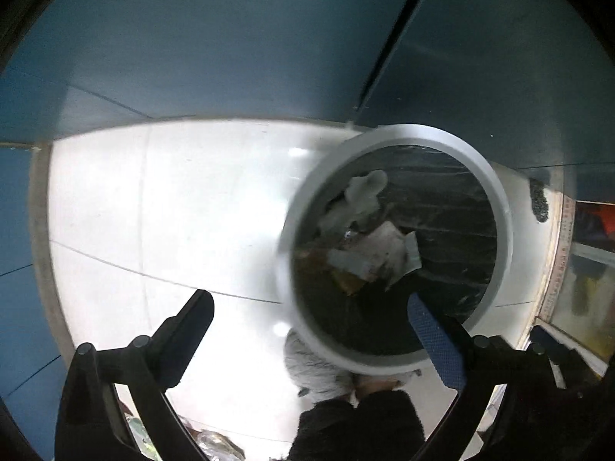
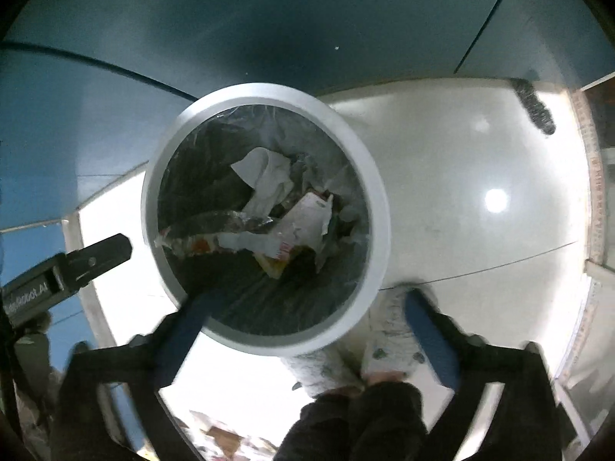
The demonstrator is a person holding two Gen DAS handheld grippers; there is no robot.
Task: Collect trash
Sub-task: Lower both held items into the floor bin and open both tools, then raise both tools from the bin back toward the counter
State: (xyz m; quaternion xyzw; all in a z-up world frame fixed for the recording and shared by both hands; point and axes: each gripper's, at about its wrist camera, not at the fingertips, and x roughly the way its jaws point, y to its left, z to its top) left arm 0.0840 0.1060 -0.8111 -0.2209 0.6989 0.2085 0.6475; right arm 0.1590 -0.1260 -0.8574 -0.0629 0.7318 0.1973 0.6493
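- Right, the blue wall (image 2: pixel 269 19) fills the top of both views, its panels split by dark seams, and it meets the glossy white floor (image 2: pixel 461 192) below.
- Standing upright on that floor, close to the wall, is the round bin (image 2: pixel 380 207), mouth facing straight up at both cameras, white rim, dark liner (image 2: pixel 200 169) inside.
- Down in the bin lies the trash (image 2: pixel 292 215): crumpled white paper, torn wrappers with red and yellow print, all too blurred to read; from the left wrist the same heap (image 1: pixel 369 238) sits near the bin's middle.
- Left gripper (image 1: pixel 319 330) hangs above the bin's (image 1: pixel 503 230) near-left rim, pointing down, jaws spread wide and holding nothing; one blue pad (image 1: pixel 436 342) overlaps the opening.
- Right gripper (image 2: pixel 307 322) looks down too, jaws spread and empty, straddling the near rim.
- From the right wrist, the left gripper's black arm (image 2: pixel 77 265) pokes in from the left edge; white lettering on it ends in "Robot.AI", the start unreadable.
- A pale fuzzy slipper (image 2: pixel 384 330) and a dark trouser leg (image 2: pixel 357 418) show just beside the bin.
- A small dark speckled object (image 2: pixel 536 109) lies by the wall, well apart from the bin.
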